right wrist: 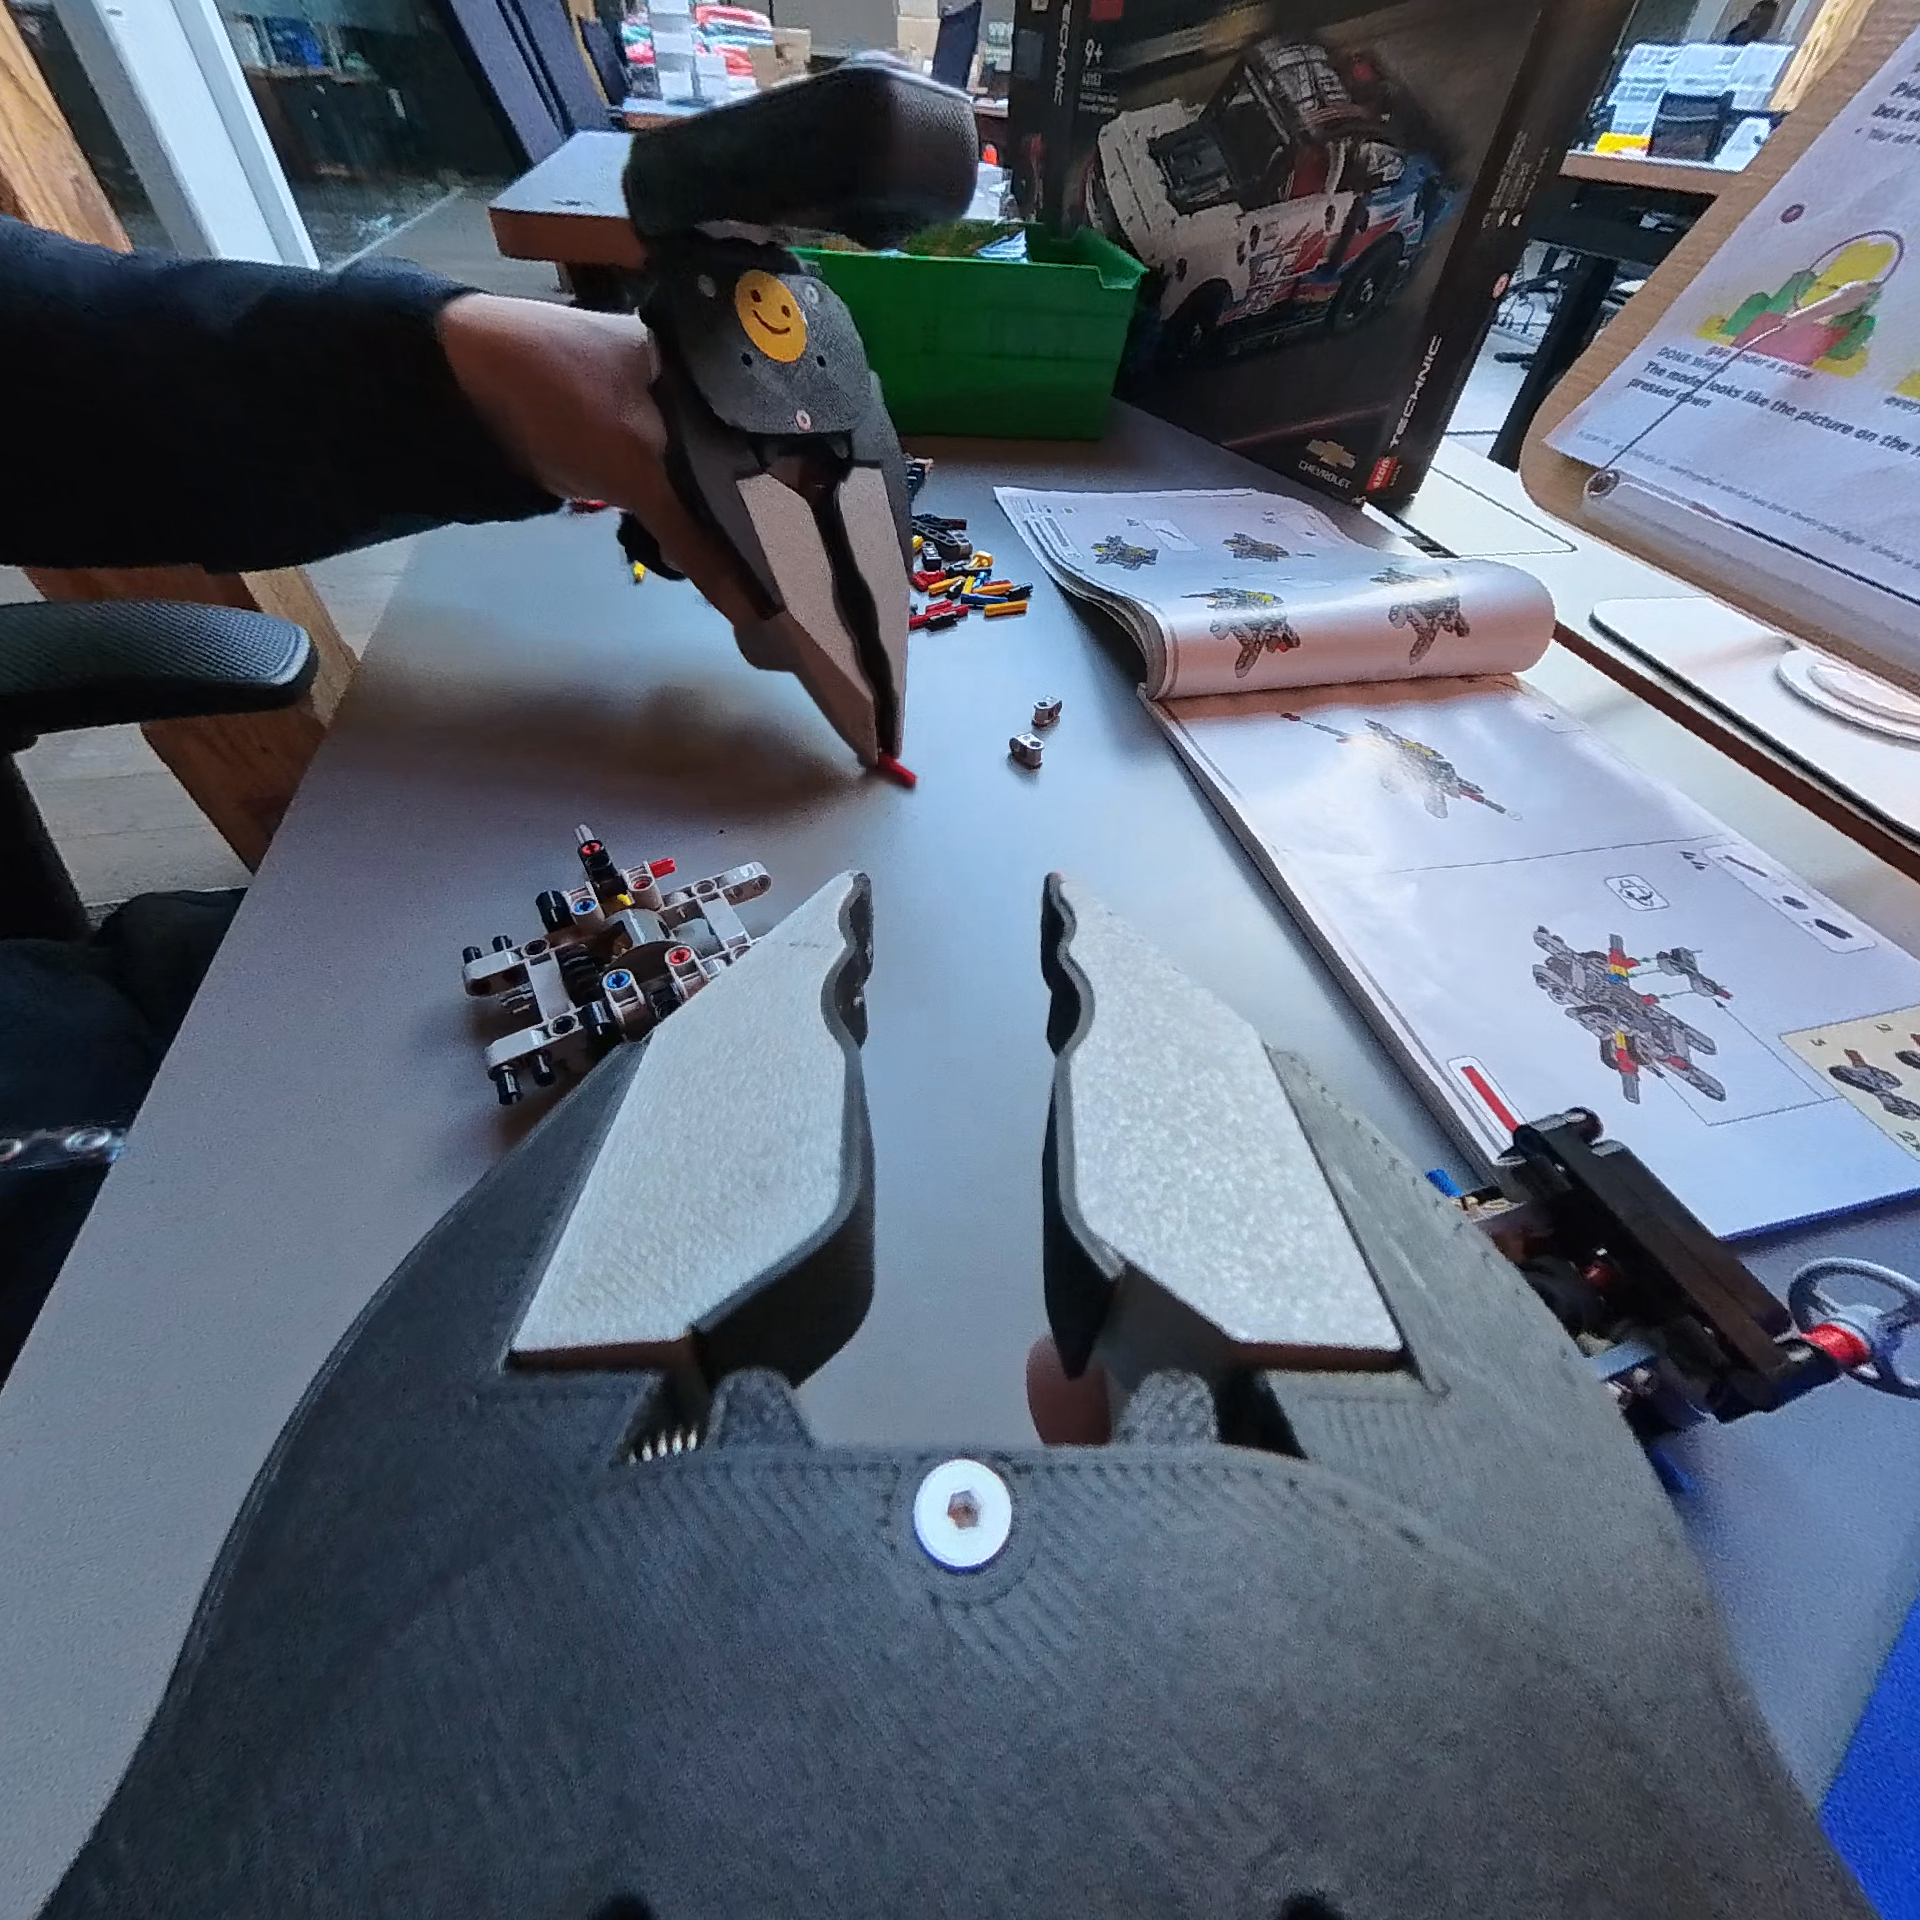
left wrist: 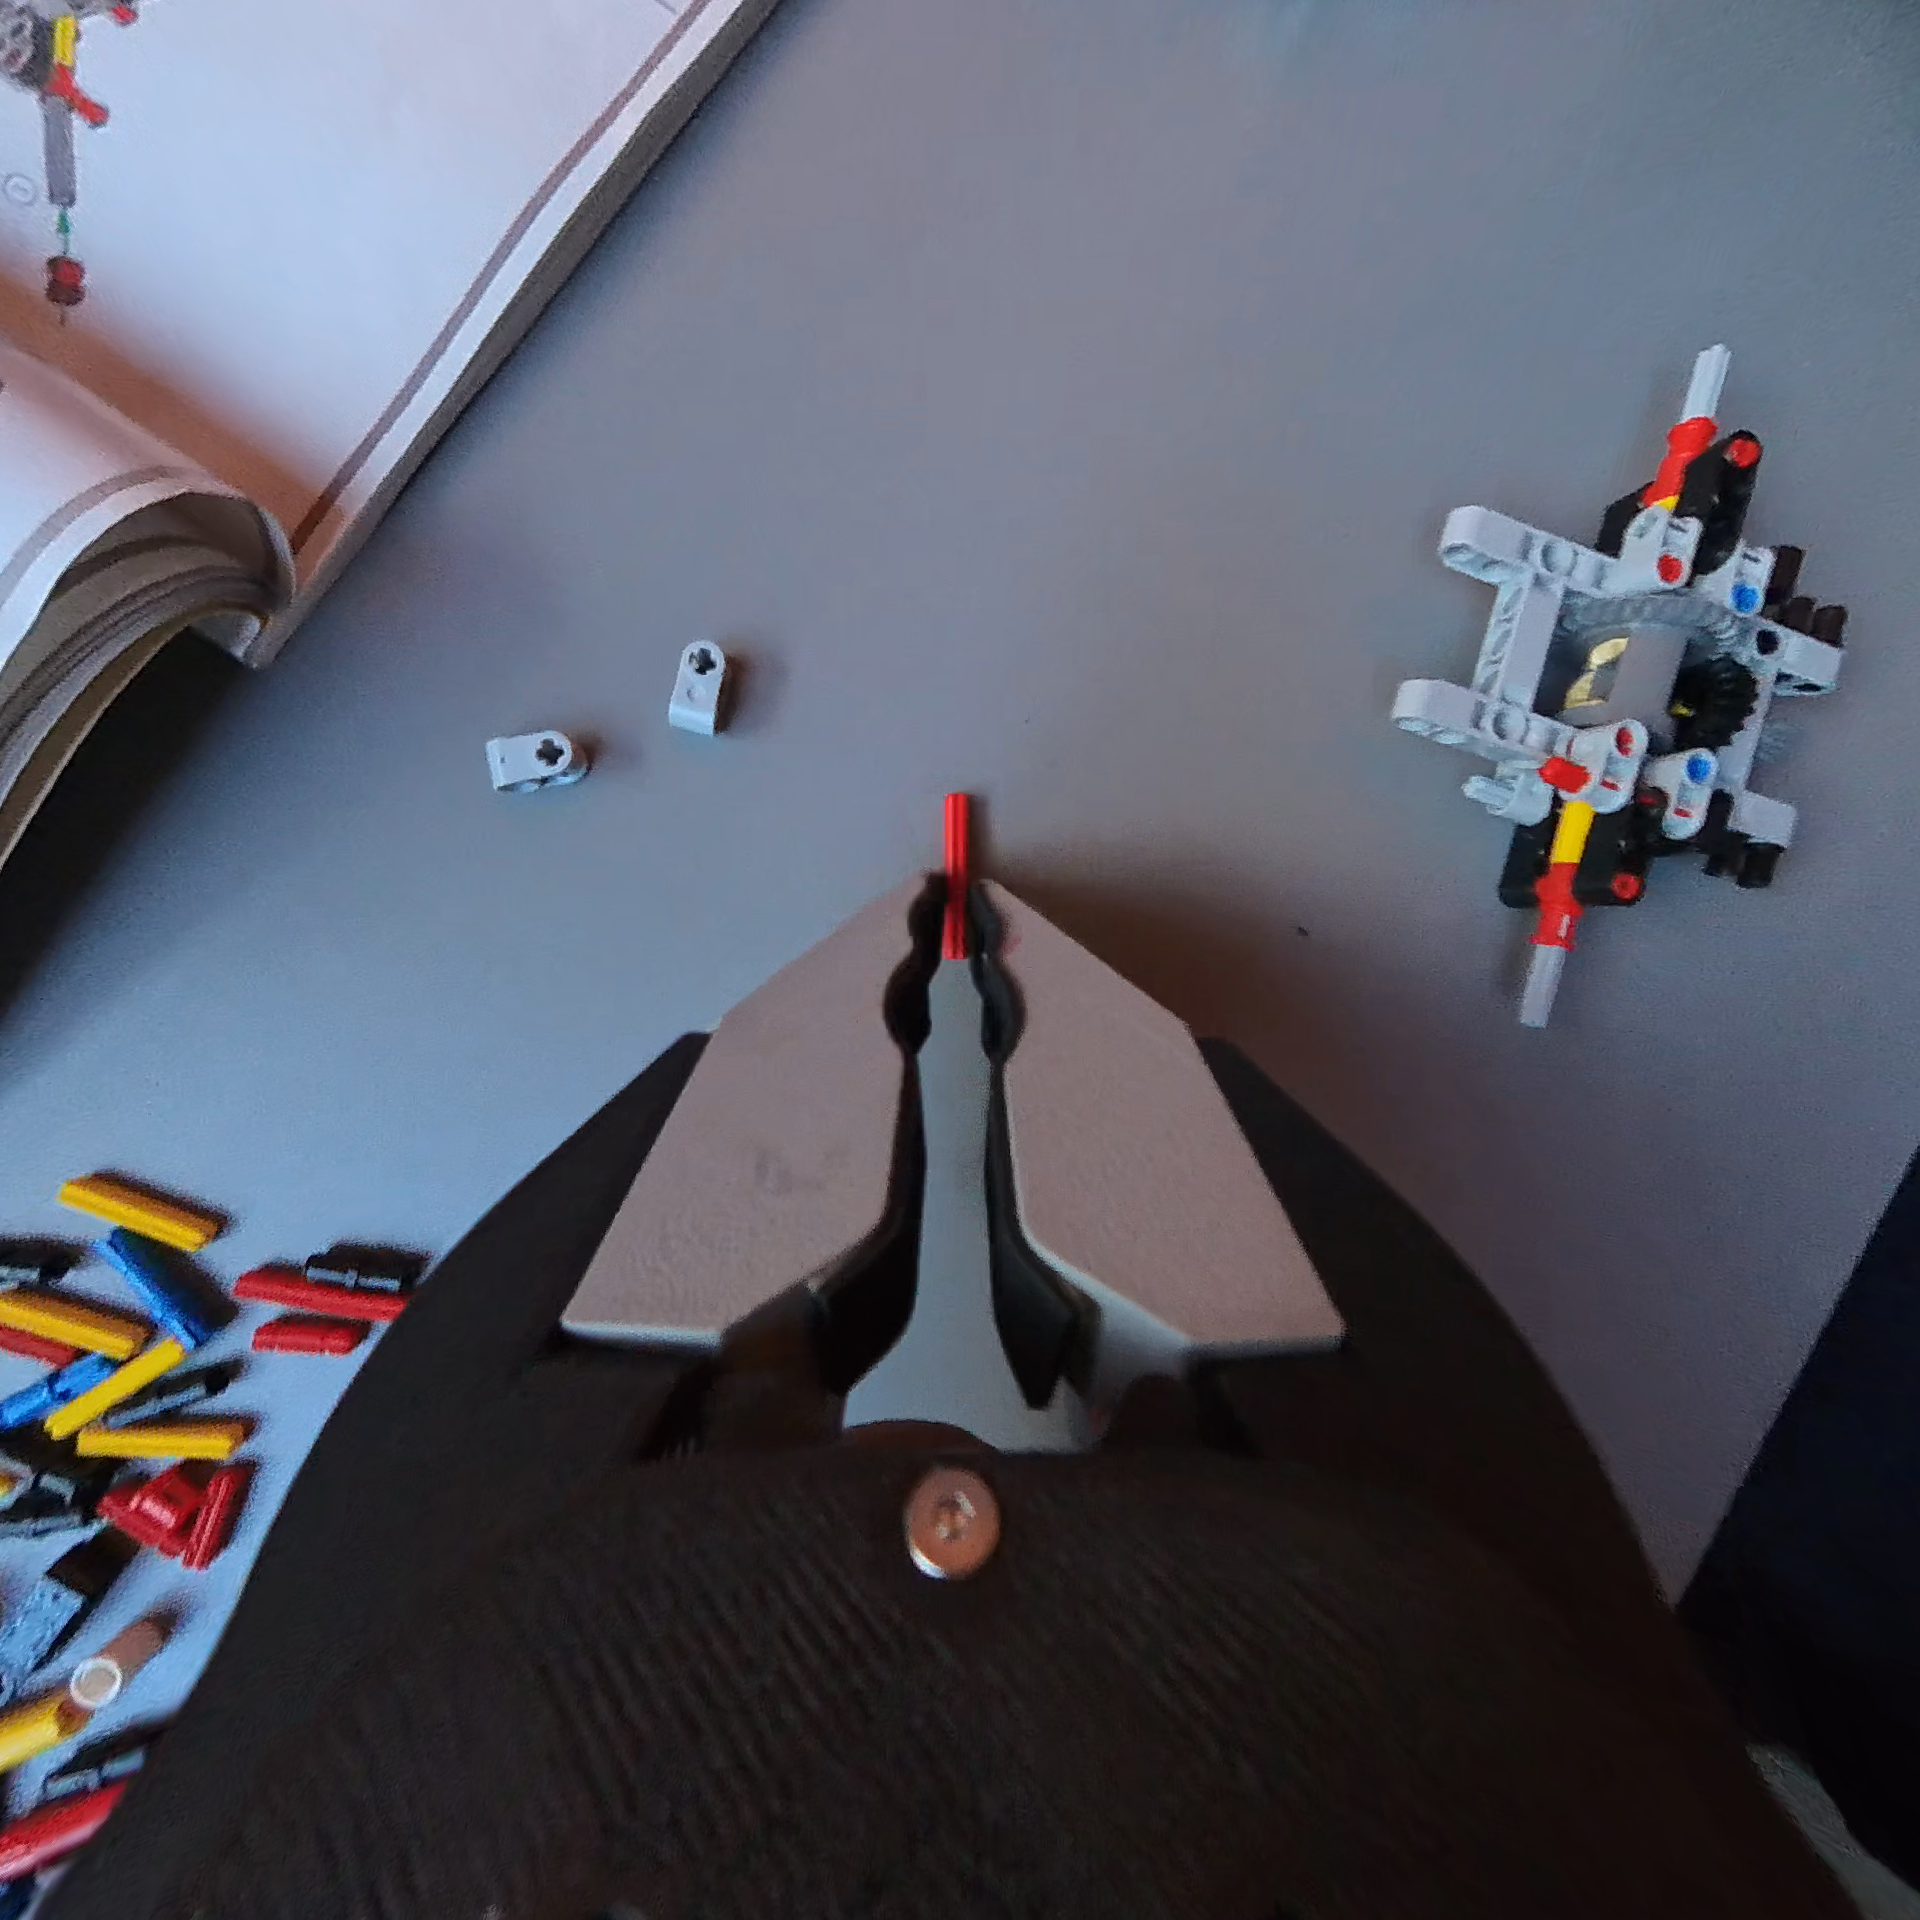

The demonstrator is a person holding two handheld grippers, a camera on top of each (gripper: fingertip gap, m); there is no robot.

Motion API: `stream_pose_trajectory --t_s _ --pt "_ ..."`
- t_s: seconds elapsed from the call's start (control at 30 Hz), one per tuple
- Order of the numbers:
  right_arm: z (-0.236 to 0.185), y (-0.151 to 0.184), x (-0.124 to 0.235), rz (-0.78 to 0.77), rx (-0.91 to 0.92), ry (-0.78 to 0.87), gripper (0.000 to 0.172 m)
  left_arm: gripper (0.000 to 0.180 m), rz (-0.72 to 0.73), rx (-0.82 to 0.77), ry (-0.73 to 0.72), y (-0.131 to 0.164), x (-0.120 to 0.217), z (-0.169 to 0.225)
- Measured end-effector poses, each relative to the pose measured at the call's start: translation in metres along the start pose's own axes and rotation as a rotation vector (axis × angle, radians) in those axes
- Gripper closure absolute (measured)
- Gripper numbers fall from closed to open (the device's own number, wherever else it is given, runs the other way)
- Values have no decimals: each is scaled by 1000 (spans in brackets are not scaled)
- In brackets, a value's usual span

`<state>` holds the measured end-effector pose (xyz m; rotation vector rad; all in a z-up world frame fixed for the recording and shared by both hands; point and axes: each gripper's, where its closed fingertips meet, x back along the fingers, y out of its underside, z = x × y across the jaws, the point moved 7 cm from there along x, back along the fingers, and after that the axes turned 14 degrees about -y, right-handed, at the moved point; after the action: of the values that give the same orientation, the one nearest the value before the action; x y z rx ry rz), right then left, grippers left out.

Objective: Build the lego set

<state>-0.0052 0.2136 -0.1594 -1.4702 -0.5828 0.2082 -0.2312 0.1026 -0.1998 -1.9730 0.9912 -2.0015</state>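
Note:
My left gripper (left wrist: 954, 902) is shut on a thin red axle (left wrist: 955, 844) at the grey table (left wrist: 1039, 416); half of the axle sticks out past the fingertips. The right wrist view shows that gripper (right wrist: 881, 750) tip-down on the table with the red axle (right wrist: 898, 770) pinched at its tip. My right gripper (right wrist: 956, 904) is open and holds nothing, hovering above the table. A grey, black and red brick assembly (right wrist: 613, 961) lies just left of its left finger; it also shows in the left wrist view (left wrist: 1642, 665). Two small grey connectors (left wrist: 698, 686) (left wrist: 537, 761) lie left of the axle.
An open instruction booklet (right wrist: 1455, 831) lies at the right; it also shows in the left wrist view (left wrist: 260, 312). A pile of loose coloured pins (left wrist: 125, 1371) lies nearby. A green bin (right wrist: 977, 332) and a set box (right wrist: 1288, 229) stand at the back. Another dark assembly (right wrist: 1662, 1278) sits at the right.

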Motion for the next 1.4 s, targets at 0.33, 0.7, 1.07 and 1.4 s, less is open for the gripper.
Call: stream_pose_trajectory --t_s 0.33,0.7,1.07,1.4 --pt "-12 2 -17 -37 -6 -98 166 179 257 -396 -133 -37 19 48" --pt "-19 -5 -23 14 -49 -149 170 179 507 -675 -260 -67 30 110" --pt "-23 -1 -31 -34 -60 -178 170 179 508 -685 -248 -70 31 116" --pt "-22 2 -31 -70 -40 -165 170 179 488 -576 -182 -69 24 114"
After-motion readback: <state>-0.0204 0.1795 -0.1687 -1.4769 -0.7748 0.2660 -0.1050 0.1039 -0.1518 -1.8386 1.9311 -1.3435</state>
